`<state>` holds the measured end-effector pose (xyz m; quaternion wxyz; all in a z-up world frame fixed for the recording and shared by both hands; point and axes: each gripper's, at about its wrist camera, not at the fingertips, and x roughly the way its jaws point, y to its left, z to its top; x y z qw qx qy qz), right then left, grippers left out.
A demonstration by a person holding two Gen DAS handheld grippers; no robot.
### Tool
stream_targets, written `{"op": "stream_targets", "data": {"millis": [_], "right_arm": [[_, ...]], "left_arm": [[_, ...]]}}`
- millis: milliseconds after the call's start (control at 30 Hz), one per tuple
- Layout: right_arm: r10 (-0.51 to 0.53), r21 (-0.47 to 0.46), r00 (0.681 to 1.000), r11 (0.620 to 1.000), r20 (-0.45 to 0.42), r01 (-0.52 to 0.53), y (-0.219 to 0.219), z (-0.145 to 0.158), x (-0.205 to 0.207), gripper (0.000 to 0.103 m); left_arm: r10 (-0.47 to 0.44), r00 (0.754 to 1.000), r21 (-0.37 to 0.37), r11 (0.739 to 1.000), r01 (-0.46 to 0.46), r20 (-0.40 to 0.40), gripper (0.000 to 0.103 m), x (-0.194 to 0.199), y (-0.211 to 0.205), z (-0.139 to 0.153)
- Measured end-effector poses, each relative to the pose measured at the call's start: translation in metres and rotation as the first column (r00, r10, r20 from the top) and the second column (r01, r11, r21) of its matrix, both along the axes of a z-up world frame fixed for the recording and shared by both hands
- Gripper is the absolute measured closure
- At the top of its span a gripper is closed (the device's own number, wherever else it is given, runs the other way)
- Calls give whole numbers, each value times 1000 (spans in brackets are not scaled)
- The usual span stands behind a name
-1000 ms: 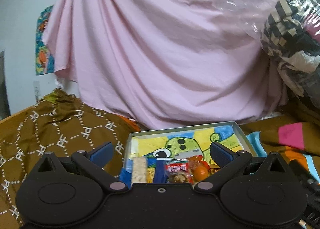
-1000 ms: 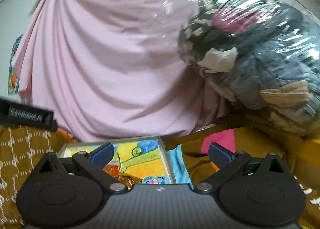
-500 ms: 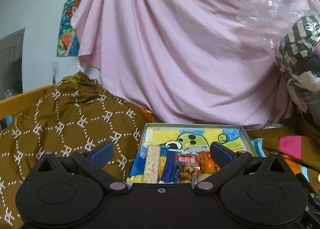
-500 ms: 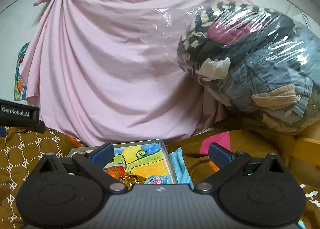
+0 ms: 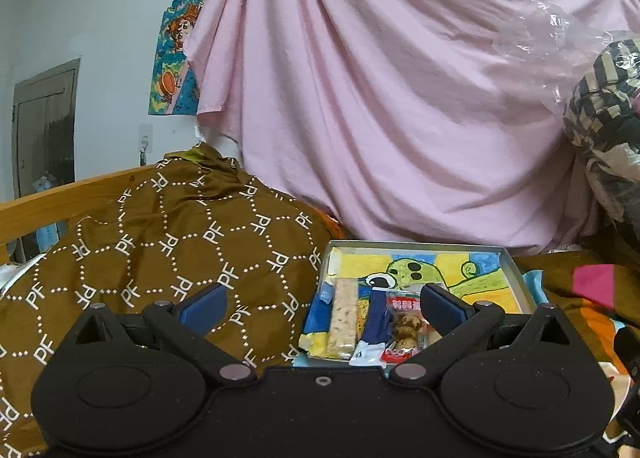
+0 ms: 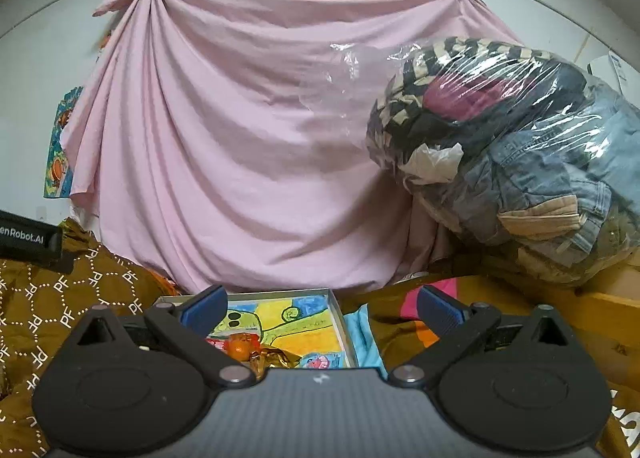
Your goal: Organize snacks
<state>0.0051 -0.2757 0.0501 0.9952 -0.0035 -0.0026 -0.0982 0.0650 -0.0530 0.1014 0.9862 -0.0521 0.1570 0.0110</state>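
A shallow grey tray [image 5: 514, 268] lined with a bright cartoon drawing lies on the bed. At its near end sit a pale cereal bar [image 5: 345, 318], a dark blue packet [image 5: 377, 320] and a red packet of brown sweets [image 5: 404, 332]. In the right wrist view the same tray [image 6: 338, 312] holds an orange sweet [image 6: 239, 345] and a gold wrapper [image 6: 276, 358]. My left gripper [image 5: 322, 304] is open, empty, held above the tray's near left corner. My right gripper [image 6: 320, 306] is open too, empty, over the tray's right side.
A brown patterned blanket [image 5: 160, 250] is heaped to the left of the tray. A pink sheet [image 6: 248, 129] hangs behind. A clear bag of clothes [image 6: 508, 145] bulges at the right. Colourful bedding [image 6: 404, 322] lies right of the tray, with a wooden bed rail [image 5: 60, 201] at the left.
Both cameras have tilted upward and pulled back a little, the left one also turning left. The tray sits lower and further right in the left view. Both grippers stay open.
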Motion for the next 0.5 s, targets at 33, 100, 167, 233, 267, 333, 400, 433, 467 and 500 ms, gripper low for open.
{"op": "stream_targets", "data": {"millis": [33, 100, 167, 233, 267, 333, 400, 433, 467, 500], "right_arm": [[1, 0, 1000, 1000, -1, -1, 1, 0, -2, 0], [6, 0, 1000, 1000, -6, -6, 3, -1, -5, 0], [9, -1, 1000, 1000, -11, -9, 5, -3, -8, 0], [16, -3, 1000, 1000, -16, -16, 8, -4, -12, 0], [20, -6, 1000, 1000, -17, -20, 9, -5, -13, 0], [29, -17, 999, 999, -20, -29, 13, -6, -15, 0], [34, -23, 999, 999, -21, -35, 16, -7, -17, 0], [36, -23, 999, 999, -23, -37, 17, -7, -18, 0], [39, -22, 999, 999, -25, -39, 18, -7, -19, 0], [41, -21, 999, 999, -28, -41, 19, -8, -20, 0]], "left_arm": [[2, 1000, 0, 1000, -2, -2, 1, -2, 2, -2], [7, 1000, 2, 1000, -7, -11, 1, -7, 5, -5], [7, 1000, -2, 1000, -7, -16, 1, -12, 9, -8], [6, 1000, -5, 1000, -6, -12, 1, -16, 11, -12], [6, 1000, -3, 1000, -6, -12, 1, -19, 12, -14], [4, 1000, 1, 1000, -4, -19, 1, -23, 14, -17], [4, 1000, 7, 1000, -3, -28, 1, -28, 15, -20], [4, 1000, 9, 1000, -4, -31, 1, -31, 16, -23], [2, 999, 8, 1000, -2, -32, 1, -35, 17, -25], [0, 999, 7, 1000, 0, -32, 1, -37, 18, -28]]}}
